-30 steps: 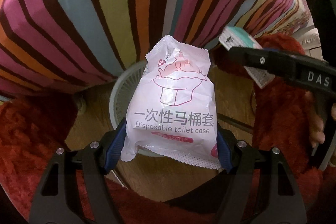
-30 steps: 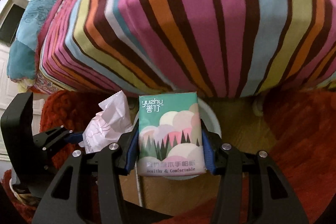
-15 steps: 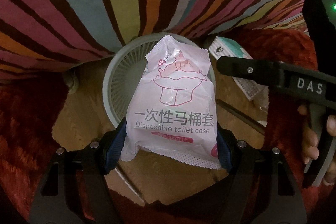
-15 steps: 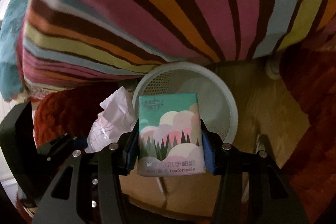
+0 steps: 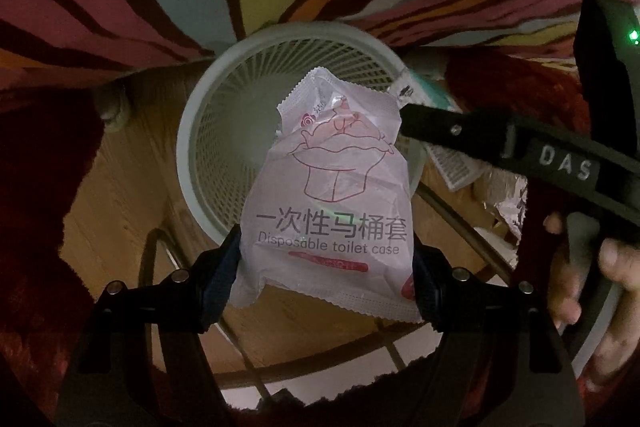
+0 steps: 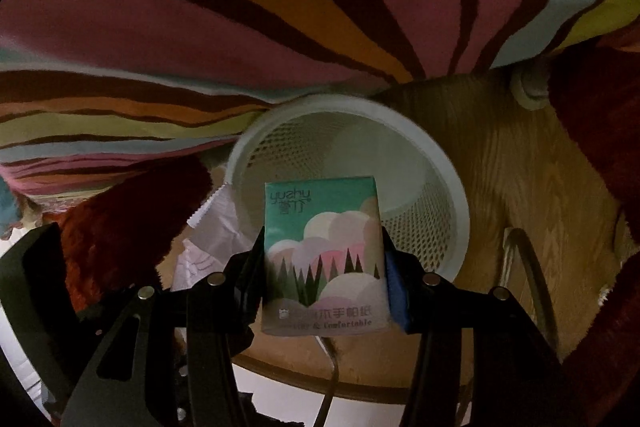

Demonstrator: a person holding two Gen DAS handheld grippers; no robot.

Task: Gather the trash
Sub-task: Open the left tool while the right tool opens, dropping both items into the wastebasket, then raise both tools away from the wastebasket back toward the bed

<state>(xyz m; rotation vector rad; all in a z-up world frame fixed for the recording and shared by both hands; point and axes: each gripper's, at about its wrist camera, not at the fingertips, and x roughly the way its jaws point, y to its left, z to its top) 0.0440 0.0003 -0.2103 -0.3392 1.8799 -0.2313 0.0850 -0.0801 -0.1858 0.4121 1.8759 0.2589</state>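
The left gripper [image 5: 326, 267] clamps a white packet [image 5: 328, 203] and the right gripper [image 6: 324, 283] clamps a green tissue pack [image 6: 324, 259], both poised above the mesh bin [image 6: 452, 203] on the floor; next, centre each over the opening and let go, judging by the task

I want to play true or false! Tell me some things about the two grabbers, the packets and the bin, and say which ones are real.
1. The left gripper holds a white toilet cover packet. True.
2. The right gripper is empty. False: it clamps a green tissue pack.
3. The mesh bin is full of trash. False: no trash shows inside it.
4. The bin stands on a wooden floor. True.
5. The striped cloth is plain blue. False: it has many colours.
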